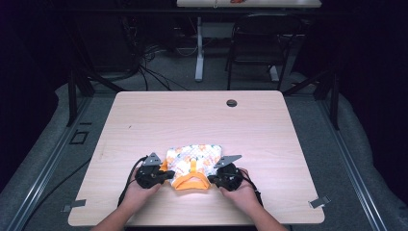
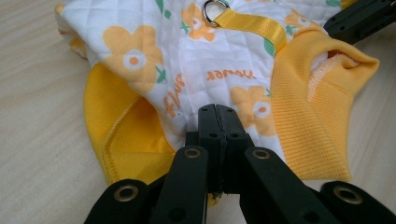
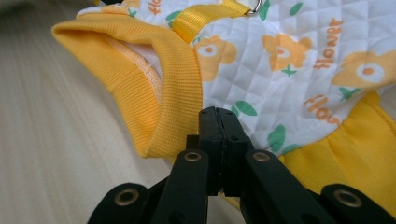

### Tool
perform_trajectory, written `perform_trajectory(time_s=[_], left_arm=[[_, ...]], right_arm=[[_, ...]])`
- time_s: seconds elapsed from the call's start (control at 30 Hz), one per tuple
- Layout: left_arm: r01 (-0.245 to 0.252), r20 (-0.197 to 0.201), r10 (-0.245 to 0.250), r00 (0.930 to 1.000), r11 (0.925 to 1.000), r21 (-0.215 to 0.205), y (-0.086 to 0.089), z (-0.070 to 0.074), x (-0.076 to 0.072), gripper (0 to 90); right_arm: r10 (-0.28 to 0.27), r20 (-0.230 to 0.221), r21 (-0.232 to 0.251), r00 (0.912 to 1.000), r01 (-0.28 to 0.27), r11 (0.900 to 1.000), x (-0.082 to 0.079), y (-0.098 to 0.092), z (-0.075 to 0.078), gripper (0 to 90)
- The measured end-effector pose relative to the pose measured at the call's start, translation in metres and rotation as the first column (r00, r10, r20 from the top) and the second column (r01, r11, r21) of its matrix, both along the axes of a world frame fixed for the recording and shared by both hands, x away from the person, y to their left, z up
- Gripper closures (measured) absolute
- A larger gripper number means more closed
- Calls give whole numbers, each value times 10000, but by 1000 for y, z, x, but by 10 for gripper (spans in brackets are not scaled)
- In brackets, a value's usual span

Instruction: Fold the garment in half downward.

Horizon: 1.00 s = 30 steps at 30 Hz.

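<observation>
Quilted flower-print pet vest point(image 1: 193, 166) lies on the desk point(image 1: 144, 120) near its front edge. Left tongs point(image 1: 168, 175) and right tongs point(image 1: 212, 179) each pinch a side. Uneven pulling could slip the fabric free.

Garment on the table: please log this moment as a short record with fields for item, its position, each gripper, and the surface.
item: small quilted garment, white with orange flowers, yellow ribbed collar, yellow strap with a metal ring
position: lying flat on the near middle of the table, collar toward the person
left gripper: jaws shut, at the garment's left edge; whether they pinch fabric cannot be told
right gripper: jaws shut, at the right edge by the collar; grip likewise unclear
surface: light wood, with a round hole at the far edge
</observation>
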<state>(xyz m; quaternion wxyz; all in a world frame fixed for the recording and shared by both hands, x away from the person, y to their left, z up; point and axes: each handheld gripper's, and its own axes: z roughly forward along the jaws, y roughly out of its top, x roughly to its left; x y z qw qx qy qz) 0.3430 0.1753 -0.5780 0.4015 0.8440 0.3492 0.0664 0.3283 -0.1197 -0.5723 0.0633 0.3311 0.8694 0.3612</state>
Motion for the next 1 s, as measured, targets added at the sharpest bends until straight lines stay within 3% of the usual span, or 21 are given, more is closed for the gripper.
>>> perform_trajectory(time_s=[0.1, 0.23, 0.33, 0.6, 0.77, 1.0], left_arm=[[-151, -56, 151, 9999, 9999, -5, -1, 0, 7, 899], [-196, -19, 197, 9998, 9997, 142, -3, 1, 15, 900], [-400, -140, 399, 9991, 9992, -70, -2, 0, 21, 900], [-612, -91, 612, 9981, 9981, 65, -4, 1, 32, 900], [-880, -285, 873, 9958, 9958, -253, -2, -1, 38, 900], [-854, -263, 853, 9960, 9963, -10, -5, 1, 42, 900]], right_arm=[[16, 63, -263, 10000, -15, 9997, 7, 2, 2, 899], [-117, 56, -301, 9999, 119, 9995, 15, 3, 2, 900], [-151, 74, -375, 9999, 154, 9992, 22, 5, 2, 899], [-416, 43, -432, 9991, 418, 9982, 40, 6, 3, 900], [-483, 4, -469, 9988, 483, 9977, 45, 6, 3, 900], [-602, 52, -561, 9982, 604, 9966, 51, 8, 3, 900]])
